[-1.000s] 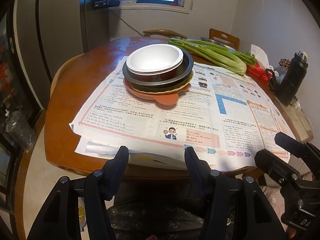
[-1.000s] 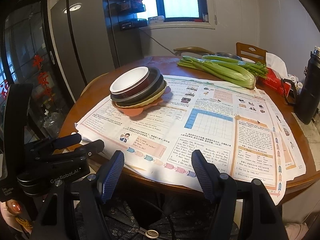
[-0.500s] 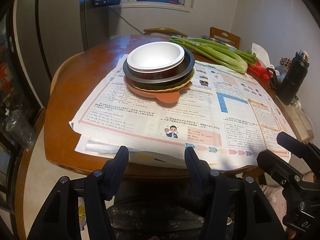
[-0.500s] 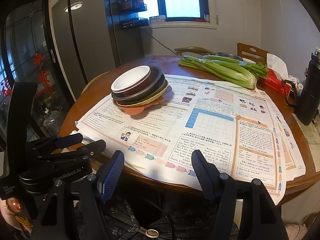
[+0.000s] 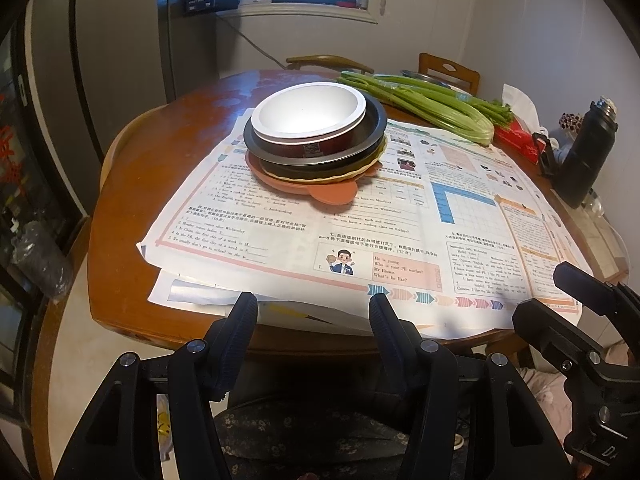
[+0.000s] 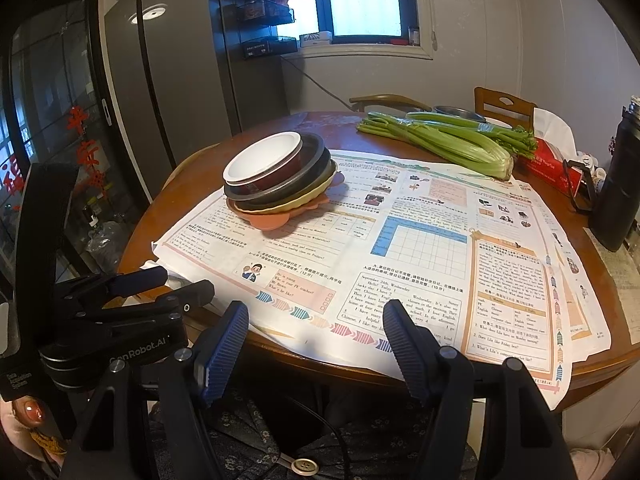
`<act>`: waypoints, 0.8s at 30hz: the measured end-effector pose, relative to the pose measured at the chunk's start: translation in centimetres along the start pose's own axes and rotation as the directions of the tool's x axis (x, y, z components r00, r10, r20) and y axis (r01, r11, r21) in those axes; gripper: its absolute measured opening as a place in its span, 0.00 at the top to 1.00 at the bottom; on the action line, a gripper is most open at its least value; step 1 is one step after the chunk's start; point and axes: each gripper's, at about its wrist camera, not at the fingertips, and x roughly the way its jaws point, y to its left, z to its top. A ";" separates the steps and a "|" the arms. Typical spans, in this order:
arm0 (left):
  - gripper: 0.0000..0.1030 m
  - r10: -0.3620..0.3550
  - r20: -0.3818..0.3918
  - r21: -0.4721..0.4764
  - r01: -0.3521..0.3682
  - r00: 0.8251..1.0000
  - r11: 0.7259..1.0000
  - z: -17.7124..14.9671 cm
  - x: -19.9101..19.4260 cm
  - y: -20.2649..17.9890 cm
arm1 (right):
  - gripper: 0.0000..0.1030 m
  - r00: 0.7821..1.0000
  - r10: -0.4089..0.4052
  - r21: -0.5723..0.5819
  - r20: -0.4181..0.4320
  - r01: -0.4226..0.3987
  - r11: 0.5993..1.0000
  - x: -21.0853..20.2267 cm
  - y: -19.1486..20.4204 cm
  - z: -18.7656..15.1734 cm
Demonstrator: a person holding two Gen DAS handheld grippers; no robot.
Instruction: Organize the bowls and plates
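Four dishes are sitting stacked: white bowl (image 5: 310, 114), dark pan (image 5: 320, 152), yellow plate (image 5: 320, 178), orange plate (image 5: 334, 194). Left gripper (image 5: 313, 306) and right gripper (image 6: 313, 314) are hovering spread, empty (nothing is changing since earlier).

No visible change; dish stack (image 5: 316, 136) in same spot

A stack of bowls and plates (image 5: 314, 136) is set on printed sheets (image 5: 400, 236) spread over the counter (image 5: 152, 184). Behind and to its right, celery (image 5: 432, 106) is laid across the counter. At the far right a flask (image 5: 586, 156) is stood. Chairs (image 6: 504, 106) are placed behind the counter.
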 end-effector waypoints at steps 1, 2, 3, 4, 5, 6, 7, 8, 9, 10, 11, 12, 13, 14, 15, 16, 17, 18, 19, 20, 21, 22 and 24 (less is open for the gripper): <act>0.42 0.000 0.001 0.000 0.000 1.000 1.000 0.0 0.0 0.0 | 0.33 1.000 0.001 0.000 0.000 -0.001 1.000 0.0 0.0 0.0; 0.42 -0.001 0.001 0.000 0.001 1.000 1.000 0.0 0.0 0.1 | 0.33 1.000 0.000 0.000 0.000 0.000 1.000 0.0 0.0 0.0; 0.42 -0.001 0.000 0.001 0.001 1.000 1.000 0.0 0.0 0.1 | 0.33 1.000 0.000 0.000 0.000 0.000 1.000 0.0 0.0 0.0; 0.42 -0.001 -0.001 0.002 0.001 1.000 1.000 -0.1 0.0 0.0 | 0.33 1.000 0.002 -0.001 0.000 -0.002 1.000 0.0 0.0 0.0; 0.42 -0.002 -0.002 0.003 0.002 1.000 1.000 -0.1 0.0 0.0 | 0.33 1.000 0.002 -0.002 -0.001 -0.002 1.000 0.0 0.0 0.0; 0.42 -0.002 -0.004 0.005 0.002 1.000 1.000 -0.1 0.1 0.0 | 0.33 1.000 0.000 -0.001 0.000 0.000 1.000 0.0 0.1 0.0; 0.42 -0.003 -0.004 0.005 0.003 1.000 1.000 -0.1 0.1 0.0 | 0.33 1.000 0.000 -0.002 0.000 0.000 1.000 0.0 0.1 0.0; 0.42 -0.005 -0.005 0.005 0.005 1.000 1.000 -0.1 0.1 0.0 | 0.33 1.000 0.000 -0.002 0.000 0.000 1.000 0.0 0.0 0.0; 0.42 -0.004 -0.005 0.006 0.004 1.000 1.000 -0.1 0.1 0.0 | 0.33 1.000 -0.001 -0.002 0.000 0.001 1.000 0.0 0.1 0.0; 0.42 -0.004 -0.005 0.006 0.004 1.000 1.000 -0.1 0.1 0.0 | 0.33 1.000 -0.001 -0.001 -0.001 0.001 1.000 0.0 0.1 0.0; 0.42 -0.004 -0.004 0.006 0.004 1.000 1.000 -0.1 0.0 0.0 | 0.33 1.000 0.001 0.000 -0.001 -0.001 1.000 0.0 0.0 0.0; 0.42 -0.004 -0.003 0.006 0.004 1.000 1.000 0.0 0.0 0.0 | 0.33 1.000 -0.001 0.001 -0.001 0.001 1.000 0.0 0.0 0.0; 0.42 -0.003 -0.002 0.005 0.003 1.000 1.000 0.0 0.0 0.0 | 0.33 1.000 -0.001 0.001 -0.001 0.001 1.000 0.0 0.1 0.0; 0.42 -0.004 -0.001 0.004 0.004 1.000 1.000 0.0 -0.1 0.1 | 0.33 1.000 0.001 0.001 -0.001 -0.001 1.000 0.0 0.1 0.0; 0.42 -0.005 0.000 0.003 0.005 1.000 1.000 0.0 0.0 0.1 | 0.33 1.000 0.000 0.000 -0.001 0.000 1.000 0.0 0.1 0.0; 0.42 -0.004 -0.001 0.003 0.004 1.000 1.000 0.0 -0.1 0.1 | 0.33 1.000 0.000 0.000 -0.001 0.000 1.000 0.0 0.1 0.0; 0.42 -0.004 -0.001 0.003 0.004 1.000 1.000 -0.1 0.0 0.1 | 0.33 1.000 0.001 0.001 -0.002 -0.001 1.000 0.0 0.1 0.0; 0.42 -0.005 -0.002 0.003 0.005 1.000 1.000 -0.1 0.0 0.1 | 0.33 1.000 0.000 0.001 -0.002 0.000 1.000 0.0 0.1 0.0; 0.42 -0.005 -0.003 0.003 0.005 1.000 1.000 0.0 0.0 0.1 | 0.33 1.000 0.000 0.001 -0.003 0.000 1.000 0.1 0.1 0.0; 0.42 -0.004 -0.003 0.003 0.004 1.000 1.000 0.0 0.0 0.1 | 0.33 1.000 0.000 0.002 -0.003 0.000 1.000 0.0 0.1 0.0; 0.42 -0.003 -0.003 0.002 0.003 1.000 1.000 0.0 0.0 0.0 | 0.33 1.000 0.000 0.001 -0.003 0.000 1.000 0.1 0.1 0.0; 0.42 -0.003 -0.003 0.003 0.003 1.000 1.000 0.0 0.0 0.0 | 0.33 1.000 -0.001 0.000 -0.003 0.001 1.000 0.1 0.1 0.0; 0.42 -0.004 -0.003 0.004 0.004 1.000 1.000 0.0 0.0 0.0 | 0.33 1.000 0.000 0.002 -0.002 0.000 1.000 0.0 0.1 0.1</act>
